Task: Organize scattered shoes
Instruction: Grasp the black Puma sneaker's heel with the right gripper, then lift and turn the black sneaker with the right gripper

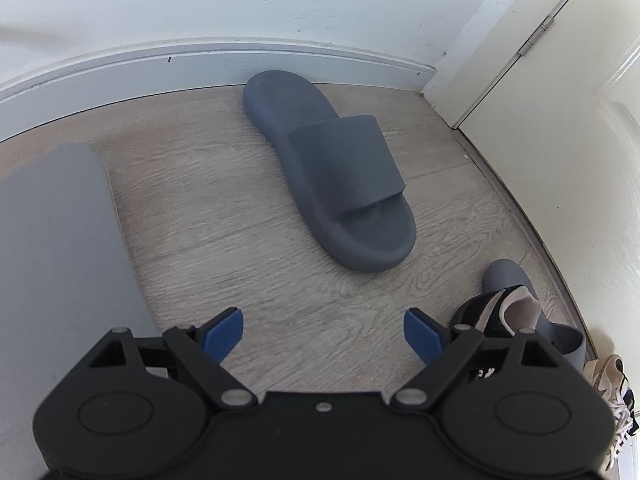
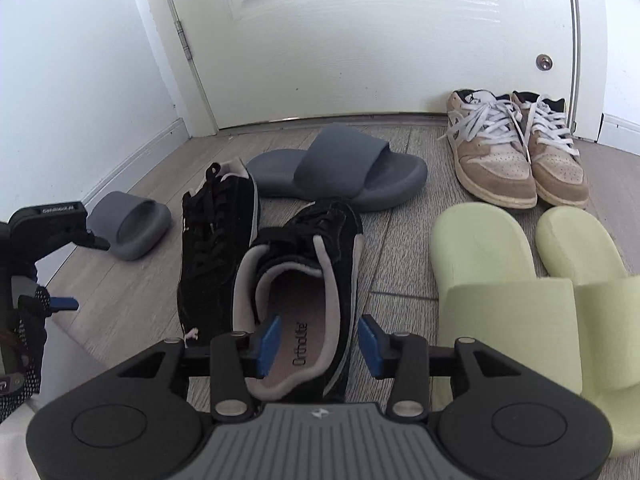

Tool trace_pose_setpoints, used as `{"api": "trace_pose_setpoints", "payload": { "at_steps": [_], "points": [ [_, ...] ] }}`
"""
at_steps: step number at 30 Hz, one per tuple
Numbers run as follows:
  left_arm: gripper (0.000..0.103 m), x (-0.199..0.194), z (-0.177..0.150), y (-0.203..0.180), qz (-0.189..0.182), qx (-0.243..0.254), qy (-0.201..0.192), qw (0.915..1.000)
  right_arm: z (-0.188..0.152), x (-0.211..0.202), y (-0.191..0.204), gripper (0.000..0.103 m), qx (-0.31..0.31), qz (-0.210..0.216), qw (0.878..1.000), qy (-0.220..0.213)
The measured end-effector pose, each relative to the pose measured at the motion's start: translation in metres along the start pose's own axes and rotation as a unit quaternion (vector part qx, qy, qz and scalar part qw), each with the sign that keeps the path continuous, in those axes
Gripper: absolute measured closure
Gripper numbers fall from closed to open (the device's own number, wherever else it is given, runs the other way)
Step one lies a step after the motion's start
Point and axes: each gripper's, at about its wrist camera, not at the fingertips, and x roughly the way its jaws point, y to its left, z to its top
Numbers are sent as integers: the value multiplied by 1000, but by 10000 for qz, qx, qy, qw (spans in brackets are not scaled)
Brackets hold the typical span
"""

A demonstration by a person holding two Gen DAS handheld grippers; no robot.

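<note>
Where insole shows, black sneaker (image 2: 304, 280) reads "Ortholite" between right hand-held gripper (image 2: 318, 346) pads.

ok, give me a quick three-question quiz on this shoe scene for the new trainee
1. True or false: the left gripper holds a grey slide.
2. Which pair stands side by side against the door? A: tan sneakers. B: grey slides. C: black sneakers.
3. What lies between the jaws of the right gripper?

Key: 1 false, its jaws are open on nothing. 2 A. 3 the side wall of the near black sneaker, one pad inside the shoe and one outside, not pressing it.
</note>
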Motion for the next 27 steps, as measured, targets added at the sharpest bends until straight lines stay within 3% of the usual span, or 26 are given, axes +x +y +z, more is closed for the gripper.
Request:
{"api": "trace_pose_setpoints", "payload": {
  "at_steps": [7,11,15,17,18,19,21,24,27],
  "points": [
    [15,1,2,6,-49,-179,38,9998,-2,9,30,66,-247,-335,9991,40],
    [15,0,3,7,-58,-173,22,9998,1,16,41,66,-283,-101,9995,87],
    [15,0,4,9,-54,-208,29,9998,12,25,49,64,-702,201,9970,245],
    [15,0,4,10,-60,-261,23,9996,23,30,43,59,-1105,374,9924,385],
    [15,0,4,11,-57,-275,13,9996,30,31,37,49,-1431,553,9873,420],
    [15,0,4,9,-37,-243,-2,9997,36,32,31,31,-1821,699,9799,420],
    [15,-1,4,6,8,-165,-33,9999,45,31,23,10,-2750,784,9574,398],
    [15,-2,3,1,46,5,-75,10000,57,32,23,8,-3998,1048,9095,439],
    [15,-3,3,-1,37,75,-101,9999,65,36,33,5,-5057,1261,8515,579]
  ]
}}
